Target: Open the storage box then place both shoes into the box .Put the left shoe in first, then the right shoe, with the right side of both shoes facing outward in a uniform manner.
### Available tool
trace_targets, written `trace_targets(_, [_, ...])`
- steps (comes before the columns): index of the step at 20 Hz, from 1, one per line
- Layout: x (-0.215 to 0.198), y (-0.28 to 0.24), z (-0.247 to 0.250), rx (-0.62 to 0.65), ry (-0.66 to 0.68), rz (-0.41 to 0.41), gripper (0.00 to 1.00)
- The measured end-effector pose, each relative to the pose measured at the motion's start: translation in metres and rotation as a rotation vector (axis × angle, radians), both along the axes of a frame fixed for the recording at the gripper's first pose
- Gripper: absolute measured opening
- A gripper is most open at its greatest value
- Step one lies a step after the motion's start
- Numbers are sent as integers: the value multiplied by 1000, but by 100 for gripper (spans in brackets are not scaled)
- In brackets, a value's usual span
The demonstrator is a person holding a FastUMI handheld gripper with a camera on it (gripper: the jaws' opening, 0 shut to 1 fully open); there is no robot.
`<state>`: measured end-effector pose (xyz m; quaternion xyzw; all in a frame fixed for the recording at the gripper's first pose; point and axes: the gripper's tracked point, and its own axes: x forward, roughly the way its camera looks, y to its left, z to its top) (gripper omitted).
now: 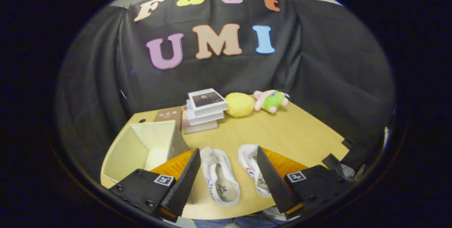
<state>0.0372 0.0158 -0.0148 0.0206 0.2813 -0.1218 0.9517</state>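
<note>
gripper (229, 175) fingers spread wide, holding nothing, above table. cream fabric storage box (143, 150) already open, empty, beside left finger. two white canvas shoes, one (220, 182) between fingers, other (251, 167) at right finger; both unpacked.

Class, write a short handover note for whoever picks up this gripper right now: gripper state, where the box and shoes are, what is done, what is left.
Gripper: open, fingers spread, holding nothing, poised above the shoes.
Cream fabric storage box: on the wooden table, beside the left finger, already open, nothing seen inside.
Two white canvas shoes: one lies between the fingers, the other is partly behind the right finger.
Done: box opened.
Left: put the left shoe in first, then the right, right sides facing outward.
Books and plush toys lie beyond, out of the way.
</note>
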Motion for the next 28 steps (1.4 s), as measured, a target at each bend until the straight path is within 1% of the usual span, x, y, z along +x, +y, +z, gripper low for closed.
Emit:
trace_targets(4, [-10, -19, -43, 2, 117, -20, 99])
trace_targets(6, [-14, -19, -63, 6, 172, -19, 99])
trace_targets(8, [-14, -15, -80, 15, 215, -7, 98])
trace_targets(11, [-12, -4, -105, -7, 284, 20, 98])
trace_targets(15, [-28, -8, -134, -77, 414, 41, 91])
trace_targets(19, [-15, 2, -150, -40, 422, 67, 84])
trace_targets(24, [0, -3, -163, -48, 439, 104, 82])
trace_targets(26, [8, -3, -170, -25, 439, 113, 81])
trace_targets(28, [13, 0, -175, -3, 449, 128, 74])
